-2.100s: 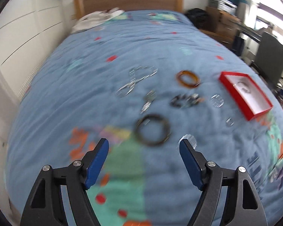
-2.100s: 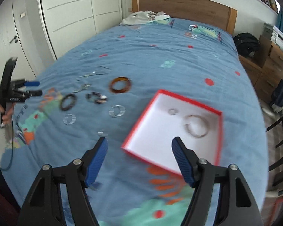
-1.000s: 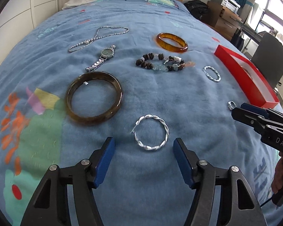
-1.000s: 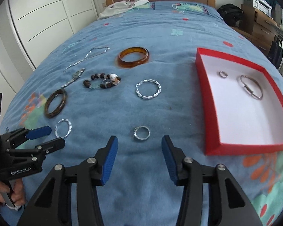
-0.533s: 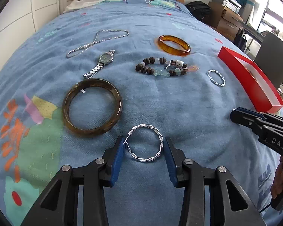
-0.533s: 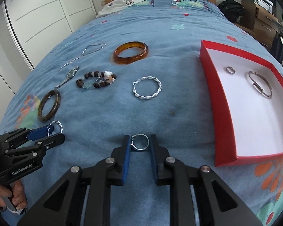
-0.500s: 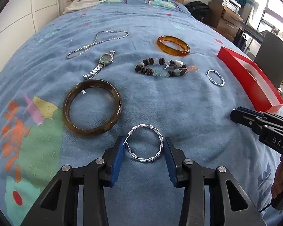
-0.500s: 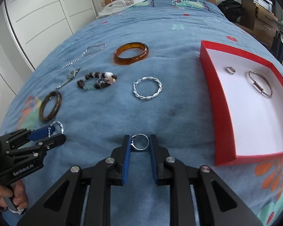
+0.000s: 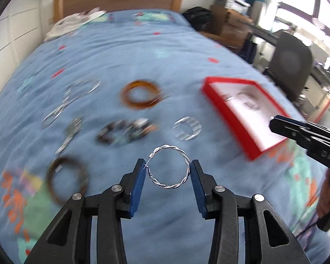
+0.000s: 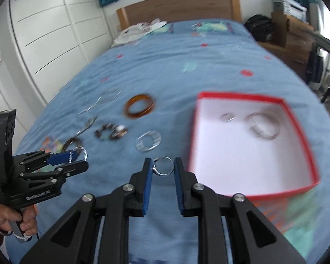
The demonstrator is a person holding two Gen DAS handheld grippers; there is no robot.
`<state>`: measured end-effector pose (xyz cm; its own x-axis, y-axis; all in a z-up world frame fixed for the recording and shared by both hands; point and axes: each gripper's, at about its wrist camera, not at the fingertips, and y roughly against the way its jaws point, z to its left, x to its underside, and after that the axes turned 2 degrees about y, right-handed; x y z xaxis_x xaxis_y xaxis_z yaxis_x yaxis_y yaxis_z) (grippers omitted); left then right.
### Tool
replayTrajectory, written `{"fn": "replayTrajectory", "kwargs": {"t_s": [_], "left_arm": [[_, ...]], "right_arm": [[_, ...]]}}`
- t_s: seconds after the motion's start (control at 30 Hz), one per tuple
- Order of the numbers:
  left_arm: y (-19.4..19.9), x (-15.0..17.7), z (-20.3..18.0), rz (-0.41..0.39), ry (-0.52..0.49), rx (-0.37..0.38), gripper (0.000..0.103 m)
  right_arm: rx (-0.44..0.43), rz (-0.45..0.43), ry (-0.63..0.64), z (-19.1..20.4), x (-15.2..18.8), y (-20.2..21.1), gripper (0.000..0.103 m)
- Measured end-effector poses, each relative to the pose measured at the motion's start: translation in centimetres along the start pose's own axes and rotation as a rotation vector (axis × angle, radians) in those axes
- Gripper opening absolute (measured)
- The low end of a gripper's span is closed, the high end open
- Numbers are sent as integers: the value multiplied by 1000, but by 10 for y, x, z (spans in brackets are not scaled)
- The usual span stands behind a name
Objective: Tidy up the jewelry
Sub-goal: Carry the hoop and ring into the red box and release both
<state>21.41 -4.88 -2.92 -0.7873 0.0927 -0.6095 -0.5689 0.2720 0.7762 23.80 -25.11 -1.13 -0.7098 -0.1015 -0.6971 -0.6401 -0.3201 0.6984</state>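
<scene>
Jewelry is clamped in both grippers above the blue bed (image 9: 187, 50). Nearest in the left wrist view, the left gripper (image 9: 167, 173) pinches a twisted silver bangle (image 9: 169, 166) between its blue pads, one pad on each side of the hoop, which stands out sharp against the blurred bedspread. Nearest in the right wrist view, the right gripper (image 10: 163, 169) is closed on a small silver ring (image 10: 164, 165), a piece the left view does not show clearly.

Just beyond, on the bed, lie a second twisted silver bangle (image 9: 186, 128), a beaded bracelet (image 9: 124, 132) and a dark brown bangle (image 9: 66, 179) at the near left. Farther off sit an amber bangle (image 9: 140, 94), a wristwatch (image 9: 69, 134) and a silver chain necklace (image 9: 77, 94), all smeared by blur.

To the right stands the red box (image 10: 305, 154) with its white floor. The right wrist view looks straight into it and shows a small ring (image 10: 228, 117) and a larger silver hoop (image 10: 264, 126) lying apart inside; the left view sees the box only at a slant.

Each camera catches the other gripper from the side: only the right view shows the left one's whole handle and the hand (image 10: 13, 222) around it. At the far end are the wooden headboard (image 10: 178, 11) and white clothing (image 10: 140, 29).
</scene>
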Motion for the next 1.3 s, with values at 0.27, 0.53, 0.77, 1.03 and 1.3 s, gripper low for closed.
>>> {"fn": "replayTrajectory", "kwargs": {"t_s": [0.27,0.53,0.77,1.03,1.3], "left_arm": [[-31,-54,-86,-9,-125,131,41],[-91,-71,-144,106,-272,145,41],[-127,-66,-161,202,-369,114,41],[-140,-56,-163,242,-406,92,42],[-143,-50,-166,222,-441,62,42]], "right_arm": [[99,20,-36,-87,-17,13,19],[63,147,-32,-140,-9,-22,19],[39,258,58,-144,0,-54,19],[38,336,143,-141,3,-66,19],[37,365,177,-142,-1,-67,20]]}}
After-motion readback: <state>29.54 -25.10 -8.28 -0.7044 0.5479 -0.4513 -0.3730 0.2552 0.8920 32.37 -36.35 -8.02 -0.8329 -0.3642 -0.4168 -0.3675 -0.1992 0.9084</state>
